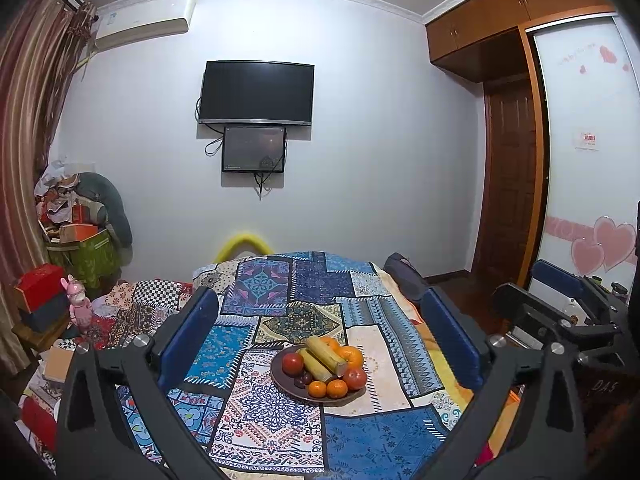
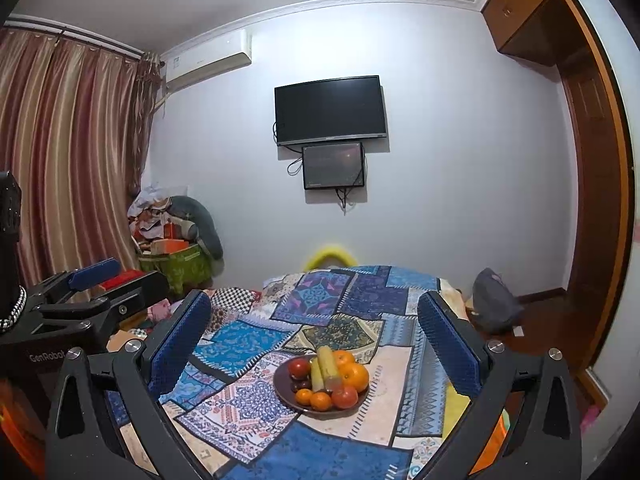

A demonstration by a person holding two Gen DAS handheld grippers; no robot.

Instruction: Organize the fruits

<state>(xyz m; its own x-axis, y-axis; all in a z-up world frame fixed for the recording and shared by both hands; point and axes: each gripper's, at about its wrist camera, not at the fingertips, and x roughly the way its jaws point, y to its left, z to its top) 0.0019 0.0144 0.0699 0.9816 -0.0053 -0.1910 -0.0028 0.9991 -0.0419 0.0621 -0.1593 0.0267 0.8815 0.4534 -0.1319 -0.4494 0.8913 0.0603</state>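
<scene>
all the fruit, oranges, tomatoes and yellow-green cane pieces, sits piled on the round brown plate [image 1: 280, 376] on the patchwork-covered bed [image 1: 360, 432]; left hand-held gripper [image 1: 320, 344] and right hand-held gripper [image 2: 316, 344] hover above, both spread wide and empty; this fits either finished or about to sort.

A patchwork cloth [image 1: 304, 408] in blue, cream and teal prints with geometric and floral motifs is seen spread over the worktop. A dark brown round plate [image 1: 280, 376] is shown carrying two pale yellow-green cane sections [image 1: 322, 356], red tomatoes [image 1: 293, 363], dark purple grapes [image 1: 303, 379] and bright orange citrus fruits [image 1: 352, 356]. The left tool [image 1: 320, 344] and the right tool [image 2: 316, 348] are fitted with textured blue pads on black frames. Striped brown-and-cream curtains [image 2: 68, 152] are seen against a pale lilac wall [image 2: 460, 160], with black screens [image 2: 331, 110].
</scene>
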